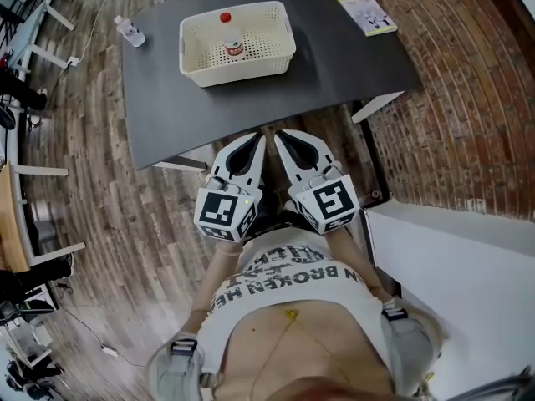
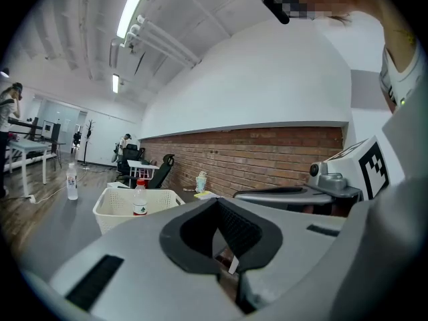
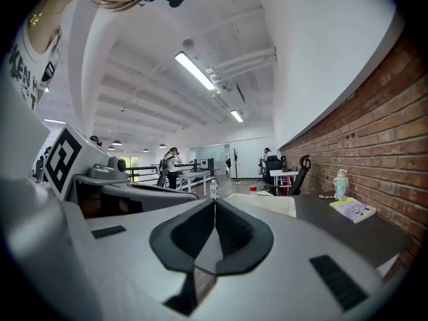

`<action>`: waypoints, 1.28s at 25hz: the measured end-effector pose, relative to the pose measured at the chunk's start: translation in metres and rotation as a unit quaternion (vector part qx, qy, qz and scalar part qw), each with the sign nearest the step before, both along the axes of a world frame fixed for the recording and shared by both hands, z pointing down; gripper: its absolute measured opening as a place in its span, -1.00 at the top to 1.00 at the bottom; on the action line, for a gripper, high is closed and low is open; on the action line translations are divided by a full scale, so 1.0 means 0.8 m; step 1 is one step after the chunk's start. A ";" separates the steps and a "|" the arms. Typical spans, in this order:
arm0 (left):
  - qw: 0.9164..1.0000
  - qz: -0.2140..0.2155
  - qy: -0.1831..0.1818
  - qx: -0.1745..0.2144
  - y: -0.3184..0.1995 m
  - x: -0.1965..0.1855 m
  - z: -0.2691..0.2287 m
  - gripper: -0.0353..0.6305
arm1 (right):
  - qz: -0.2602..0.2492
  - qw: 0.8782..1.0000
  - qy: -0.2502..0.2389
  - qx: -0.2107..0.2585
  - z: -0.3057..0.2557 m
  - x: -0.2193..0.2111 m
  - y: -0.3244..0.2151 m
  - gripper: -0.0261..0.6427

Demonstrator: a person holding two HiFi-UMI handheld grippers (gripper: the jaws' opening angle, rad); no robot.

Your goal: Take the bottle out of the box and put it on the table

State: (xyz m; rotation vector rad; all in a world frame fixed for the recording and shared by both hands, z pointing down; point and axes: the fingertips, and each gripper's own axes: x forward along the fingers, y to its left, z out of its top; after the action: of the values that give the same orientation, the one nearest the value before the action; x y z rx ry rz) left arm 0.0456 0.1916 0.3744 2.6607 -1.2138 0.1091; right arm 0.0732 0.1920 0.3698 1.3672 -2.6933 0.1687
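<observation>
progress: not begun | bottle (image 1: 233, 45) upright inside box (image 1: 242, 68), toward far edge of desk (image 1: 334, 57) | left claw (image 1: 257, 143), right claw (image 1: 282, 139) both closed, empty, by near edge, well apart from box | left to do: reach, grip, lift out, set on desk

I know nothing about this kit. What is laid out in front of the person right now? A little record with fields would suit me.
Surface: dark table
Box: white slotted basket, on the table
In the box: red-capped bottle, upright
Also on the table: clear bottle near the far left corner; yellow booklet near the far right corner
Left gripper: jaws shut, empty
Right gripper: jaws shut, empty
Progress: bottle not yet taken out
</observation>
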 end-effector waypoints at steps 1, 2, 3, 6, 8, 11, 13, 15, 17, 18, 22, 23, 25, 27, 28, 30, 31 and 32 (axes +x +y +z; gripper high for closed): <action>1.000 0.002 0.000 -0.001 -0.005 -0.002 0.000 0.88 | 0.001 1.000 0.000 -0.001 0.000 -0.003 -0.005 0.89; 1.000 0.002 0.001 -0.003 -0.009 -0.004 0.002 0.88 | 0.002 1.000 0.000 -0.002 0.001 -0.005 -0.009 0.89; 1.000 0.003 0.001 -0.005 -0.012 -0.006 0.003 0.88 | 0.002 1.000 0.000 -0.003 0.003 -0.007 -0.013 0.89; 1.000 0.002 0.000 -0.009 -0.022 -0.012 0.008 0.88 | 0.001 1.000 0.000 -0.008 0.007 -0.013 -0.025 0.89; 1.000 0.001 0.001 -0.011 -0.028 -0.016 0.010 0.88 | 0.000 1.000 0.001 -0.008 0.008 -0.017 -0.031 0.89; 1.000 0.000 0.003 -0.014 -0.038 -0.021 0.012 0.88 | -0.001 1.000 0.004 -0.010 0.011 -0.023 -0.042 0.89; 1.000 0.002 0.003 -0.016 -0.045 -0.023 0.014 0.88 | -0.001 1.000 0.006 -0.012 0.013 -0.026 -0.050 0.89; 1.000 0.004 0.003 -0.017 -0.053 -0.026 0.015 0.88 | 0.000 1.000 0.008 -0.011 0.014 -0.030 -0.060 0.89; 1.000 0.006 0.003 -0.018 -0.062 -0.030 0.017 0.88 | 0.001 1.000 0.009 -0.010 0.014 -0.035 -0.070 0.89; 1.000 0.008 0.003 -0.017 -0.067 -0.032 0.017 0.88 | 0.001 1.000 0.010 -0.009 0.014 -0.037 -0.075 0.89; 1.000 0.015 0.004 -0.012 -0.087 -0.039 0.014 0.88 | 0.004 1.000 0.012 -0.004 0.011 -0.045 -0.095 0.89; 1.000 0.017 0.004 -0.011 -0.091 -0.041 0.013 0.88 | 0.004 1.000 0.013 -0.004 0.011 -0.048 -0.100 0.89; 1.000 0.021 0.002 -0.011 -0.100 -0.046 0.013 0.88 | 0.005 1.000 0.014 -0.003 0.011 -0.055 -0.108 0.89; 1.000 0.025 0.000 -0.013 -0.107 -0.052 0.015 0.88 | 0.006 1.000 0.015 -0.004 0.013 -0.063 -0.116 0.89; 1.000 0.026 -0.001 -0.014 -0.109 -0.055 0.016 0.88 | 0.006 1.000 0.016 -0.005 0.014 -0.066 -0.118 0.89; 0.999 0.028 -0.001 -0.015 -0.113 -0.062 0.019 0.88 | 0.008 1.000 0.017 -0.008 0.017 -0.073 -0.123 0.89; 0.999 0.029 -0.001 -0.016 -0.113 -0.065 0.020 0.88 | 0.009 1.000 0.017 -0.009 0.019 -0.076 -0.124 0.89; 0.999 0.029 -0.001 -0.015 -0.114 -0.069 0.021 0.88 | 0.009 1.000 0.018 -0.009 0.021 -0.080 -0.126 0.89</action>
State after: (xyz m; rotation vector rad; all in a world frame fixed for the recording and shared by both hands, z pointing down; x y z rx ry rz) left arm -0.0097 0.1001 0.3910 2.6707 -1.1265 0.1392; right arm 0.0094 0.0915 0.3863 1.3765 -2.6444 0.1678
